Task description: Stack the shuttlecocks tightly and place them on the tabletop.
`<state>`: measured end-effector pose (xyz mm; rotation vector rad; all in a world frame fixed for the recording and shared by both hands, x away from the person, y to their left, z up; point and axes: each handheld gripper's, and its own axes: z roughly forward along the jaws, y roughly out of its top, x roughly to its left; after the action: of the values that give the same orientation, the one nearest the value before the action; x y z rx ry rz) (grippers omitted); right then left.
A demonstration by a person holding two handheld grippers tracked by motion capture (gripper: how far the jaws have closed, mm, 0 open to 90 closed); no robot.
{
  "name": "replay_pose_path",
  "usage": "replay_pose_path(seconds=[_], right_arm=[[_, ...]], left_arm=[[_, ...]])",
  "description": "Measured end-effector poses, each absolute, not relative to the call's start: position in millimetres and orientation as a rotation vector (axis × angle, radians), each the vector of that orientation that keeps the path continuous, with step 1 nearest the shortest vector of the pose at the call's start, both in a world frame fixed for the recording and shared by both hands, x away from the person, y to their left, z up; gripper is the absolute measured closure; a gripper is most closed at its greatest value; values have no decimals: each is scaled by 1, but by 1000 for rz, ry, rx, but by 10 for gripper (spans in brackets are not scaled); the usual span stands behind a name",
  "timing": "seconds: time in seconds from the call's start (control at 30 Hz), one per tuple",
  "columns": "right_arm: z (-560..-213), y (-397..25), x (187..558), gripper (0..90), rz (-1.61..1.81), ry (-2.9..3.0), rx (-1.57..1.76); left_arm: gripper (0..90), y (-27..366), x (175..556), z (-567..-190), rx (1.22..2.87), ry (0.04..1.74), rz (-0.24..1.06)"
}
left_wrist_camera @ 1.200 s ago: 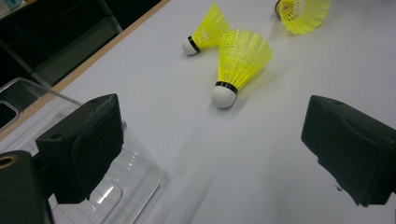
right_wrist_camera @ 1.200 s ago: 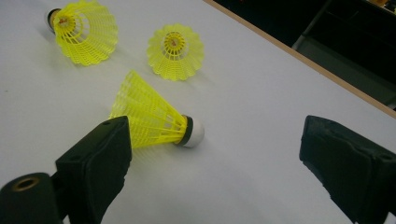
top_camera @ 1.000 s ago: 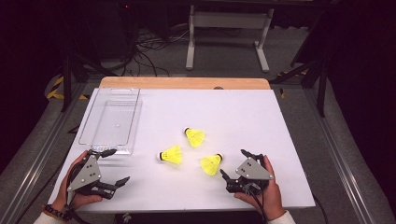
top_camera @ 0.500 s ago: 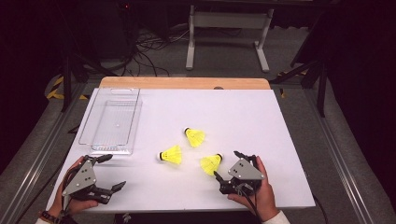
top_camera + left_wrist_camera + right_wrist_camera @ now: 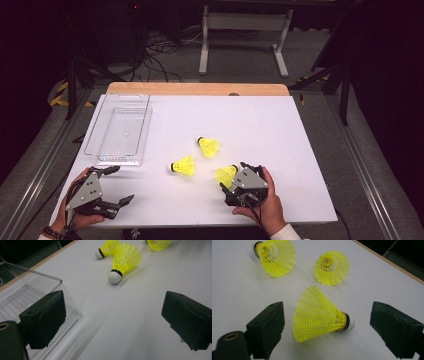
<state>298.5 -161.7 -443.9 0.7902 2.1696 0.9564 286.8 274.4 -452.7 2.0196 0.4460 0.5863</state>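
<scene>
A person's right claw (image 5: 239, 176) straddles a yellow shuttlecock (image 5: 322, 314) lying on its side at about 5 o'clock on the white desk (image 5: 280, 135), jaws spread wide with the mesh skirt and white cork tip between them, neither pad yet touching. Two more shuttlecocks lie just beyond at the desk's centre, one (image 5: 183, 165) toward 7 o'clock of the other (image 5: 208, 146). The left claw (image 5: 118, 185) waits at 7 o'clock, also wide open and holding nothing, just beside the near corner of a clear plastic tray (image 5: 94, 134) that sits at 9 to 10 o'clock. The step in hand appears to be the first pick-up, likely to move the shuttlecocks to the tray. The next move calls for a gentle close across the skirt, which looks easy to crush, before lifting and carrying toward 10 o'clock.
</scene>
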Motion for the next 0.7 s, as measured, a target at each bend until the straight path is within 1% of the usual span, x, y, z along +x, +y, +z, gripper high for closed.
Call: replay_pose_path(seconds=[0.3, 0.57, 0.7], right_arm=[[-448, -159, 308, 168, 888, 2165, 840], [-448, -159, 313, 169, 868, 2156, 856], [-450, -156, 318, 194, 843, 2167, 869]], left_arm=[[68, 274, 287, -453, 2022, 438, 582], [68, 273, 288, -453, 2021, 432, 573], [68, 273, 288, -453, 2021, 431, 569]])
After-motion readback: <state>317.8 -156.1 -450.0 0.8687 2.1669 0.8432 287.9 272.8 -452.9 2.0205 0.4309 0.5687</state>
